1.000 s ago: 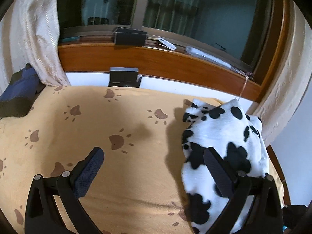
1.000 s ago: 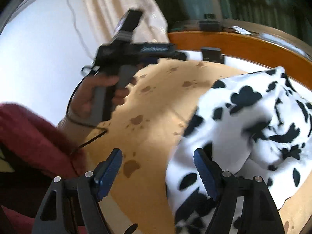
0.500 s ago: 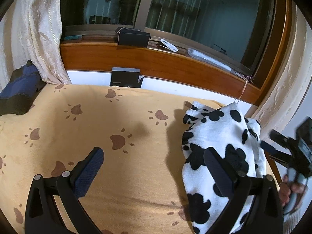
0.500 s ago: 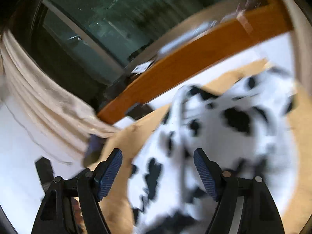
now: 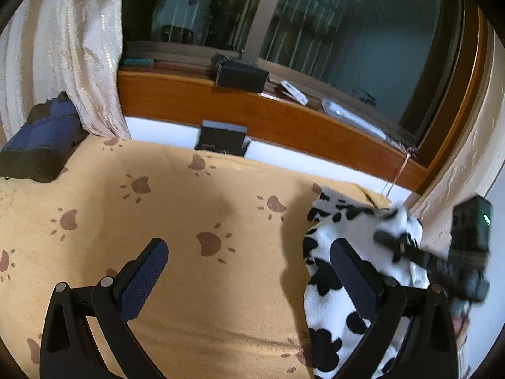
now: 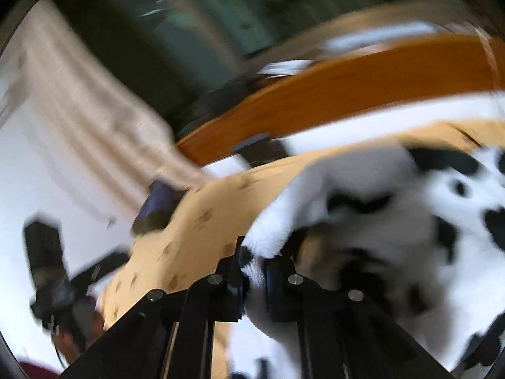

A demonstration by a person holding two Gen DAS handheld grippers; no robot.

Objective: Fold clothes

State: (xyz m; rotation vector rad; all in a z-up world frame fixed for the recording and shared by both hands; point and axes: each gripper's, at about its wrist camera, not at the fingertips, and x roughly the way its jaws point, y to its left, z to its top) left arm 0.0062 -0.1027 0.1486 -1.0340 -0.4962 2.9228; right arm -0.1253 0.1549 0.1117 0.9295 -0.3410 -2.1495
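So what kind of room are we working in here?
Most likely a bedroom at home: a paw-print blanket covers what looks like a bed, beside a wood-framed window with a curtain, and a cow-print fleece garment lies on it.

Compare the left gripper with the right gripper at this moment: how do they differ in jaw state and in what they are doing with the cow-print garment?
The left gripper has its jaws spread wide and holds nothing, above the paw-print blanket. The right gripper has its jaws closed on an edge of the cow-print garment. The left view is sharp; the right is blurred. Both have dark frames and blue pads.
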